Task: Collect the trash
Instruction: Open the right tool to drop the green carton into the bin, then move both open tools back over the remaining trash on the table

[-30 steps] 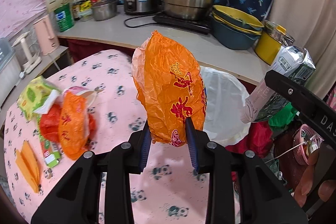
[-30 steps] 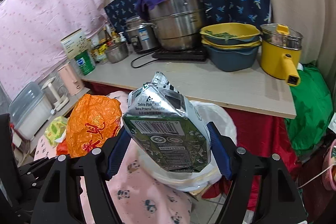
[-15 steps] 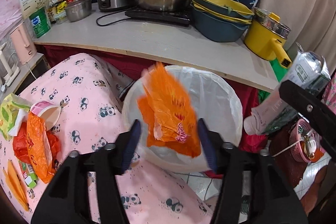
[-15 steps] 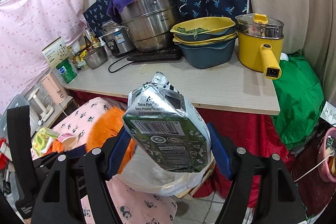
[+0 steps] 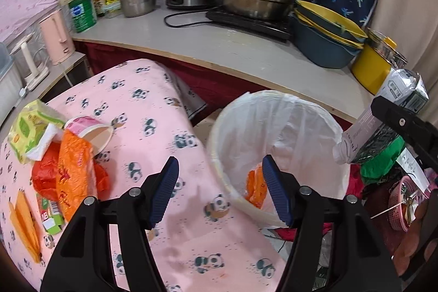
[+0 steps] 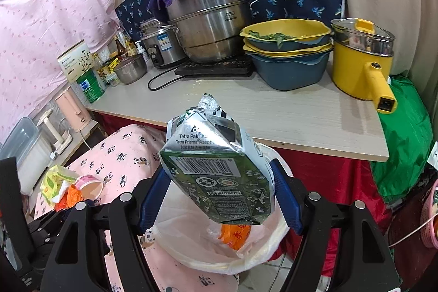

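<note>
One crushed drink carton (image 6: pixel 219 168), light and dented, was pinched at its sides by right tool (image 6: pixel 219 199) above lined bin (image 6: pixel 219 259); left tool (image 5: pixel 219 190) spread, empty.

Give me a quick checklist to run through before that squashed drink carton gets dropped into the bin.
1. Carton clamped in right gripper: ok.
2. Carton above the bin's opening: ok, the white liner shows right below it.
3. Left gripper empty: ok, jaws open, nothing between them.
4. Orange bag inside the bin: ok, lying at the bottom.
5. Room left in the bin: ok, mostly empty.
6. Table cleared of trash: not ok, wrappers and a paper cup remain.
</note>
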Tool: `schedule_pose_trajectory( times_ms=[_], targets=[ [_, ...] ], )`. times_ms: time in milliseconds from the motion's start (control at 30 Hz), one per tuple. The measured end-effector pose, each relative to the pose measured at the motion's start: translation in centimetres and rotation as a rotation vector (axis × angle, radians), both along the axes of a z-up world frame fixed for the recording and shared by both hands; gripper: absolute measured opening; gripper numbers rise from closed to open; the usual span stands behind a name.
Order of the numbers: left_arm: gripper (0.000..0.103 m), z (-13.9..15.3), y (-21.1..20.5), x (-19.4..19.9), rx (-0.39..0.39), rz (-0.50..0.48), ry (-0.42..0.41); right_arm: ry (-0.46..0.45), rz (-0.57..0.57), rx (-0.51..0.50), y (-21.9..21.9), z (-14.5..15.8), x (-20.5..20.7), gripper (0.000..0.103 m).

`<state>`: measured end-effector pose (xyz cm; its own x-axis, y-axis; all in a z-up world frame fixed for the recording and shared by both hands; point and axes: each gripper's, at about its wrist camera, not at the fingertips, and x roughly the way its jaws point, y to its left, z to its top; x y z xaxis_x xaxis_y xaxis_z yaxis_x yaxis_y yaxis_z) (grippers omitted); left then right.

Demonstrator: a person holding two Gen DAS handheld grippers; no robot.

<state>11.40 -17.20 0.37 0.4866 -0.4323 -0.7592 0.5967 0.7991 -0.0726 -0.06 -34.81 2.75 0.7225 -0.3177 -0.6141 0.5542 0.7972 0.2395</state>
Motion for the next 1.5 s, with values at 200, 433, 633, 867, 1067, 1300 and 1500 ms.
schedule_pose_trajectory(
  times_ms=[200, 433, 633, 867, 1067, 1300, 1500],
  targets=[
    [0.071, 0.2, 2.0, 0.6, -0.004, 0.051, -0.004, -0.017, 0.000, -0.013, 0.7, 0.7, 1.5, 0.076],
    [0.073, 0.7, 3.8, 0.6, -0.014, 0.090, -0.017, -0.033, 0.020, -0.036, 2.4, 2.0, 1.4, 0.080],
    [0.073, 1.1, 5.8, 0.4, -0.025, 0.117, -0.019, -0.036, 0.050, -0.047, 4.4, 2.8, 1.2, 0.080],
    [0.073, 1.7, 8.6, 0.1, -0.042, 0.150, -0.029, -0.040, 0.097, -0.065, 7.3, 3.6, 1.6, 0.080],
    [0.074, 2.1, 11.7, 0.1, -0.056, 0.196, -0.029, -0.037, 0.152, -0.078, 10.3, 4.0, 2.5, 0.080],
    [0.079, 2.1, 16.2, 0.8, -0.068, 0.282, -0.023, -0.028, 0.220, -0.082, 13.8, 4.1, 3.9, 0.080],
    [0.080, 1.4, 20.6, 1.7, -0.071, 0.371, -0.002, -0.016, 0.281, -0.085, 17.0, 3.8, 5.2, 0.080]
  ],
)
